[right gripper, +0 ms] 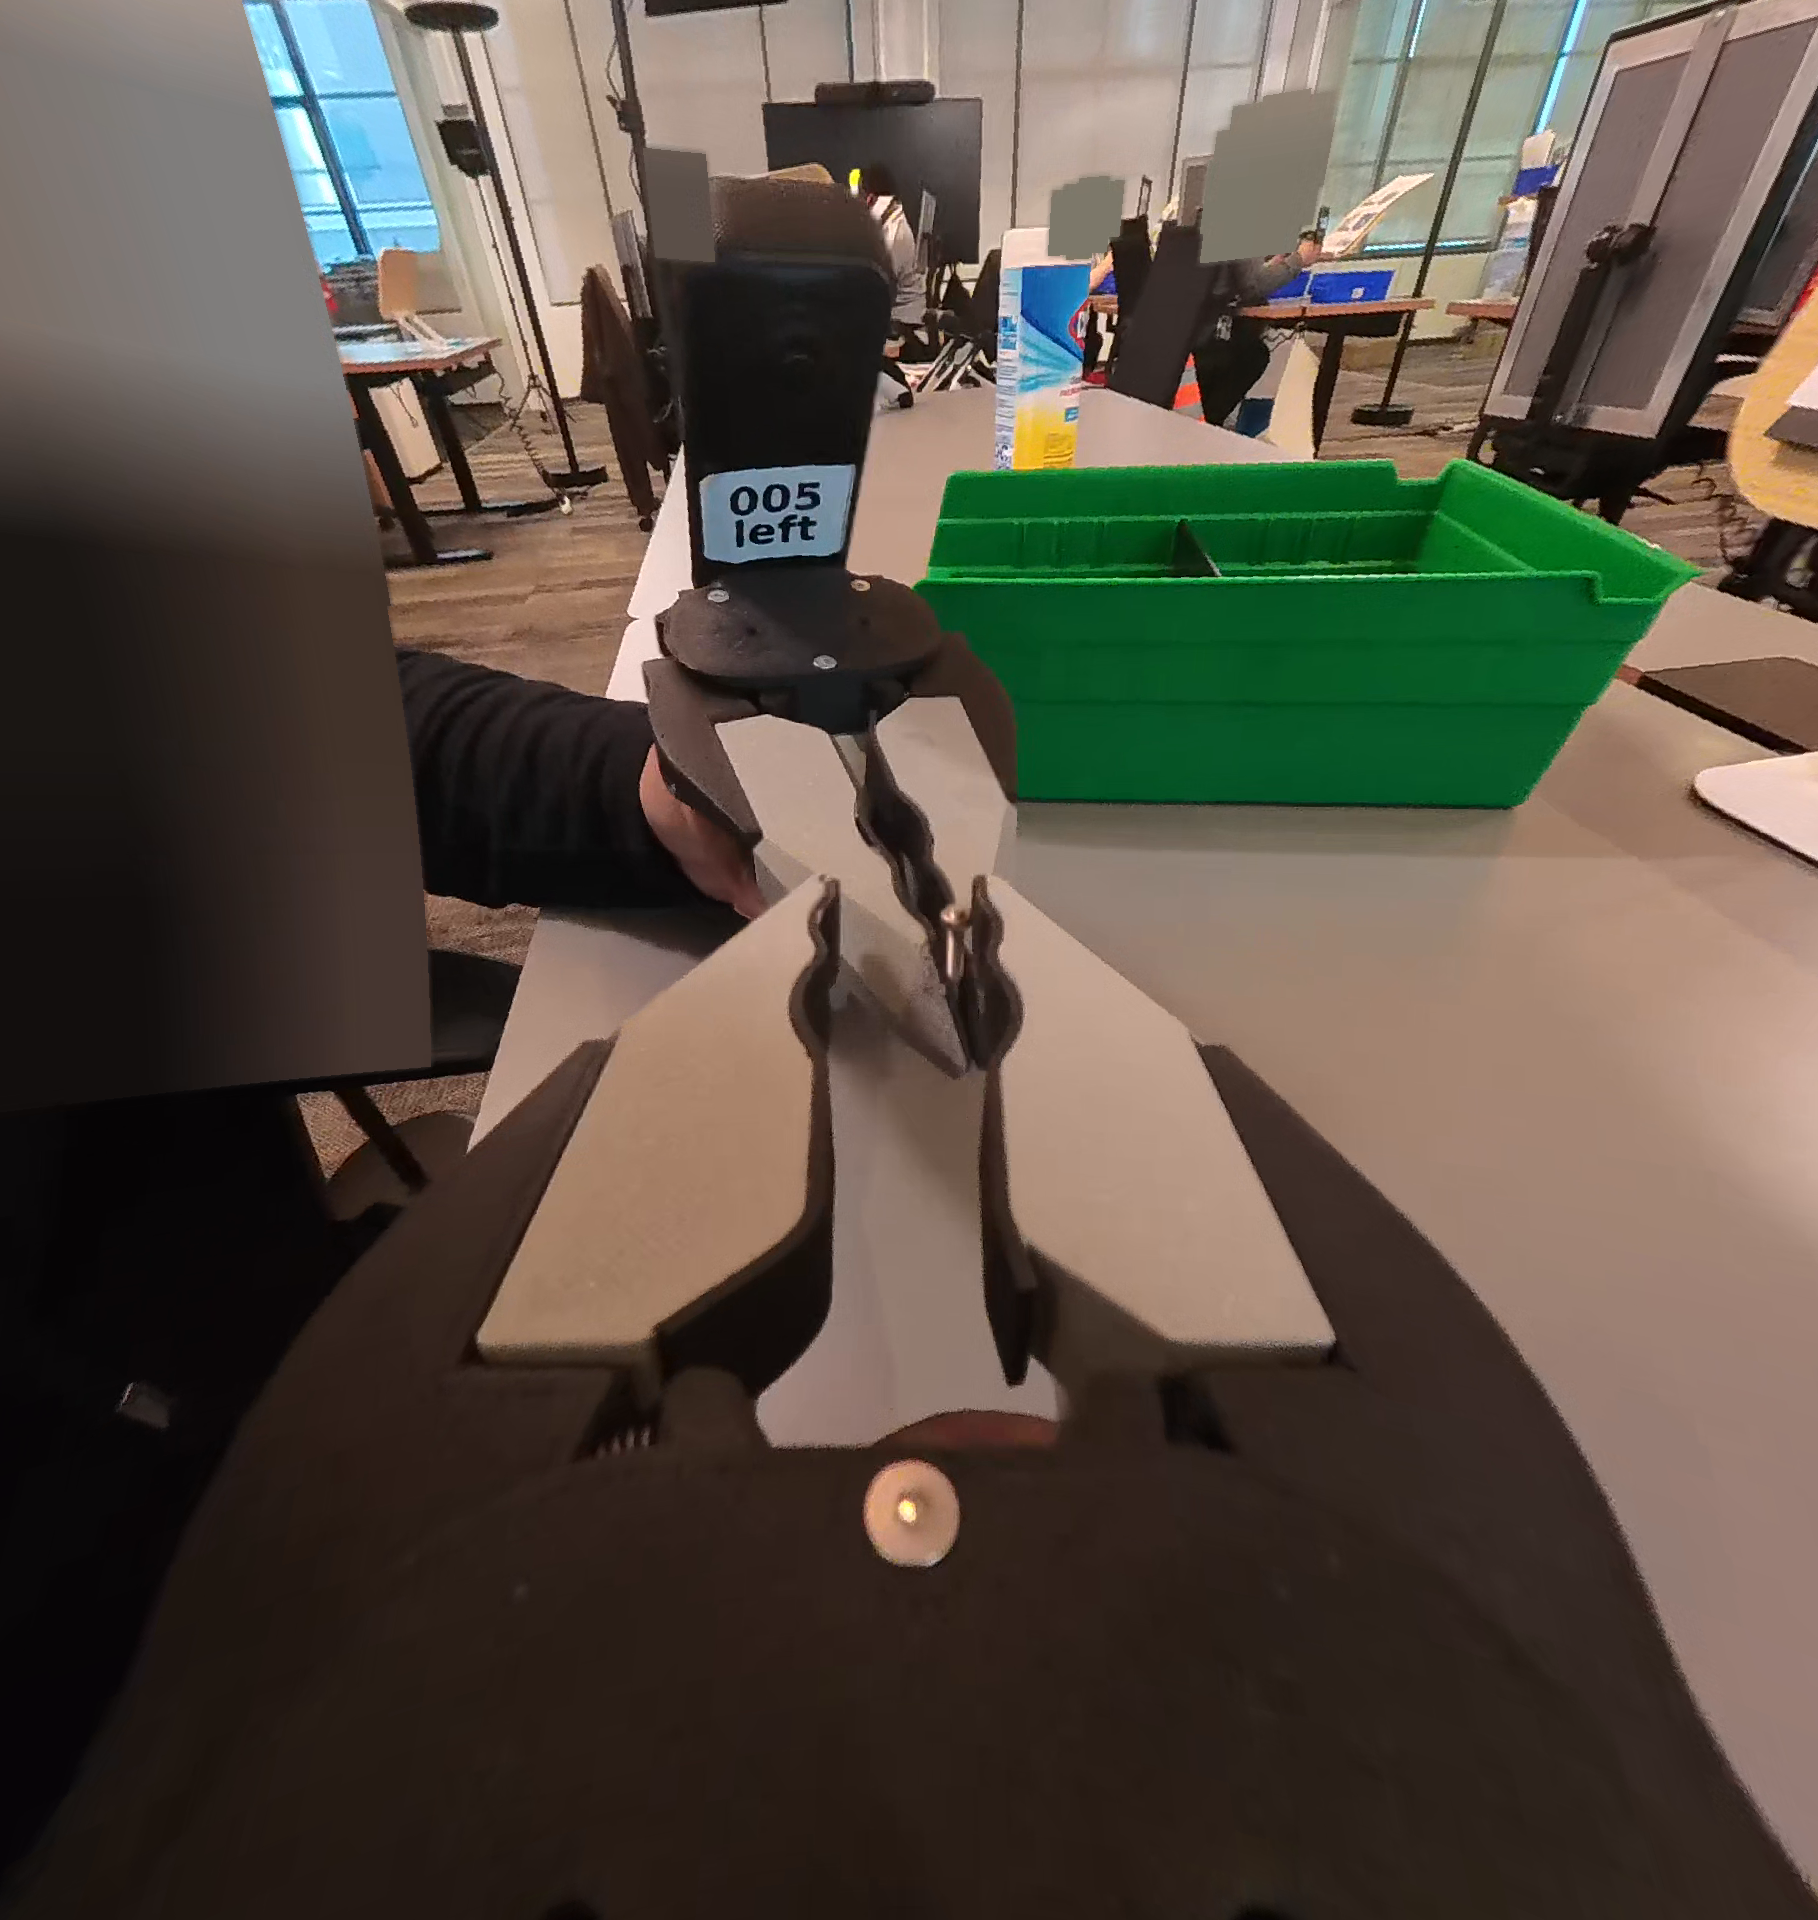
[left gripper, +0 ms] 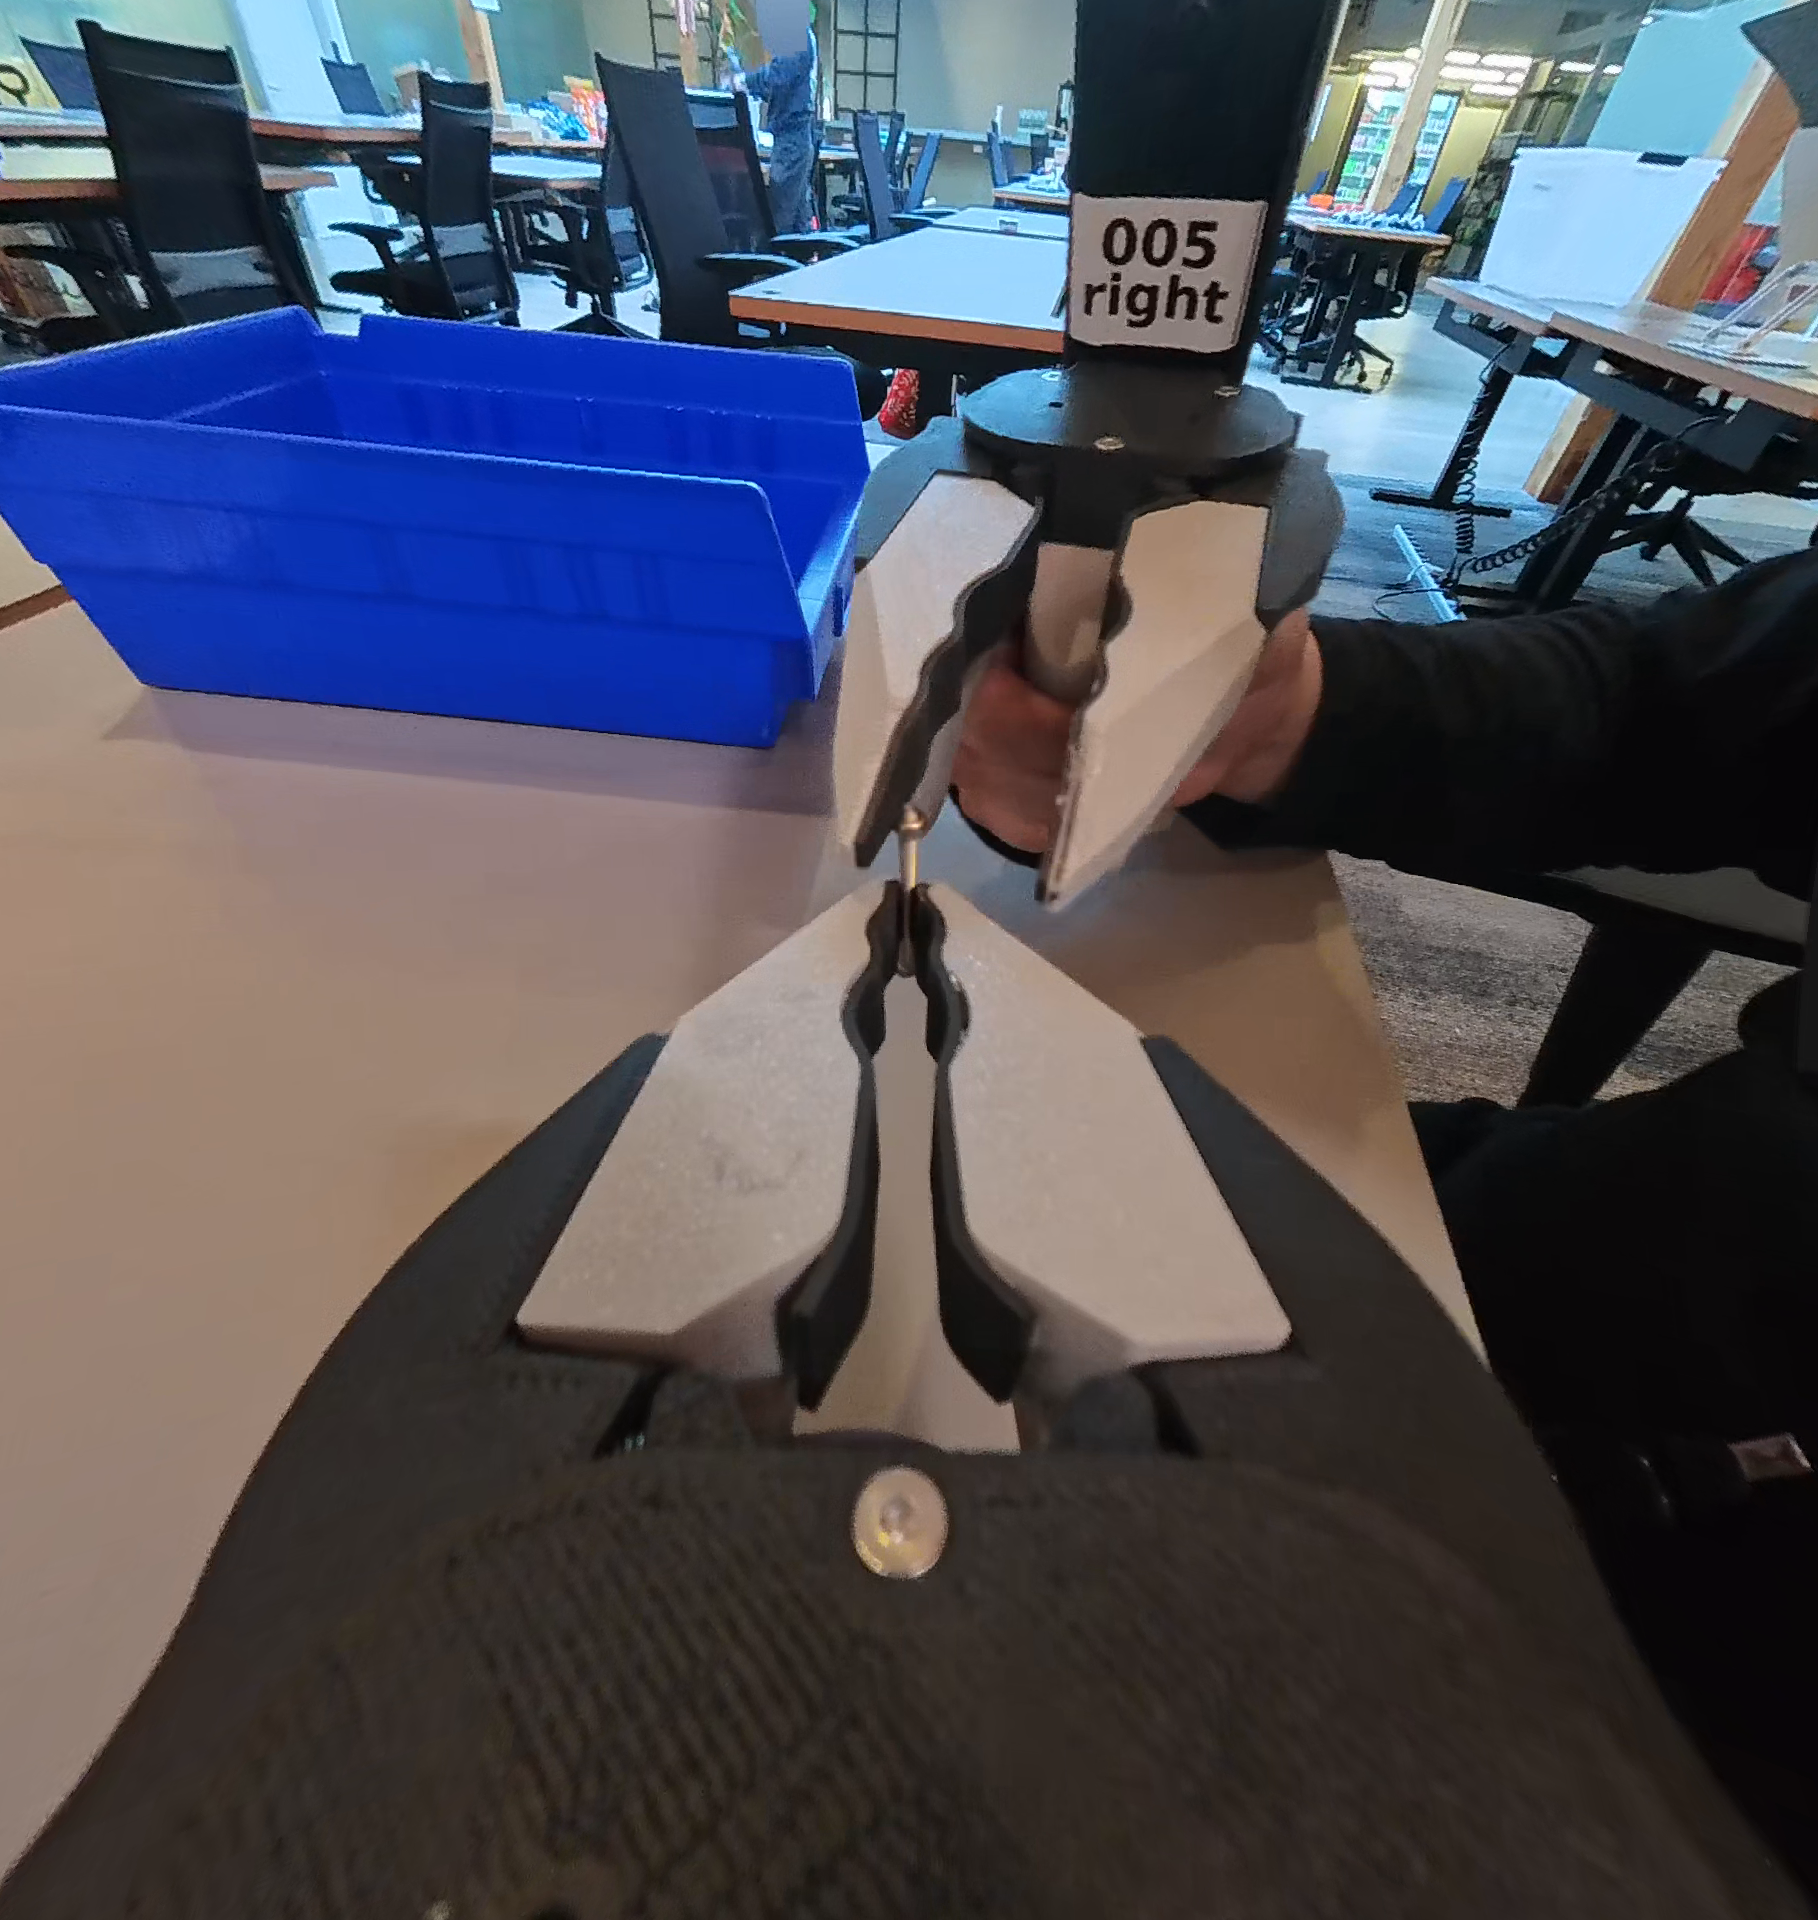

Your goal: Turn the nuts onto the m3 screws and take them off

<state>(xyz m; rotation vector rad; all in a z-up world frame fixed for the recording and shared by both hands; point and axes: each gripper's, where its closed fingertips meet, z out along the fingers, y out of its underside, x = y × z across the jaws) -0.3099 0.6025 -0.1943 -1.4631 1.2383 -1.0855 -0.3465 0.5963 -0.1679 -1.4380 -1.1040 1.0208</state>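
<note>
in the left wrist view, the left gripper point(left gripper: 906, 914) was seen nearest, its fingers drawn narrow and closed on the shank of a small m3 screw point(left gripper: 912, 854), which stood up out of the tips. the screw's head was met by one fingertip of the right gripper point(left gripper: 952, 868), whose fingers were spread wide and closed on nothing; a hand point(left gripper: 1030, 748) was wrapped around its handle behind the fingers, hiding part of the table edge. whether a nut was on the screw could not be told, as the tips covered most of the thread. in the right wrist view, the right gripper point(right gripper: 903, 914) was shown spread wide, with the screw point(right gripper: 953, 937) just inside its right finger and the closed tips of the left gripper point(right gripper: 949, 1023) reaching in between the fingers from beyond. both grippers were held above a pale table point(left gripper: 313, 987). farther back on that table a blue bin point(left gripper: 406, 530) was set to the left in the left wrist view, well apart from the grippers. in the right wrist view a green bin point(right gripper: 1289, 686) with a dark divider inside was placed beyond the grippers, and a labelled canister point(right gripper: 1035, 364) stood upright behind it. farthest off, desks and office chairs point(left gripper: 666, 208) were seen.
</note>
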